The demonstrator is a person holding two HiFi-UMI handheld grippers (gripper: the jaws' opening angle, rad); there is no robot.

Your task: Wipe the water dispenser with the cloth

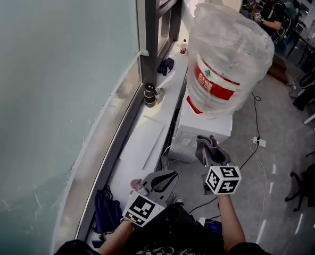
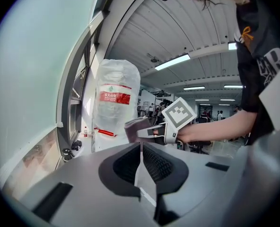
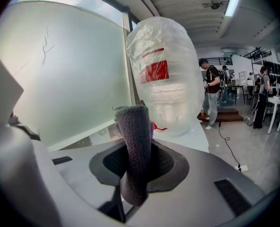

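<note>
The white water dispenser (image 1: 202, 130) stands by the window sill and carries a big bottle (image 1: 229, 57) wrapped in clear plastic with a red label. My right gripper (image 1: 209, 145) is shut on a folded grey cloth (image 1: 206, 146), held a little short of the dispenser's front lower corner. In the right gripper view the cloth (image 3: 135, 145) sticks up between the jaws, with the bottle (image 3: 166, 74) behind it. My left gripper (image 1: 171, 176) hovers lower left, shut with nothing in it. In the left gripper view its jaws meet, with the cloth (image 2: 136, 128) and bottle (image 2: 115, 98) beyond.
A long white window sill (image 1: 147, 137) runs along the frosted glass at the left, holding a dark flask (image 1: 149, 95), a dark bundle (image 1: 166, 65) and a small red-capped bottle (image 1: 183, 47). Cables and a power strip (image 1: 258, 141) lie on the floor. A person (image 1: 272, 12) stands far back.
</note>
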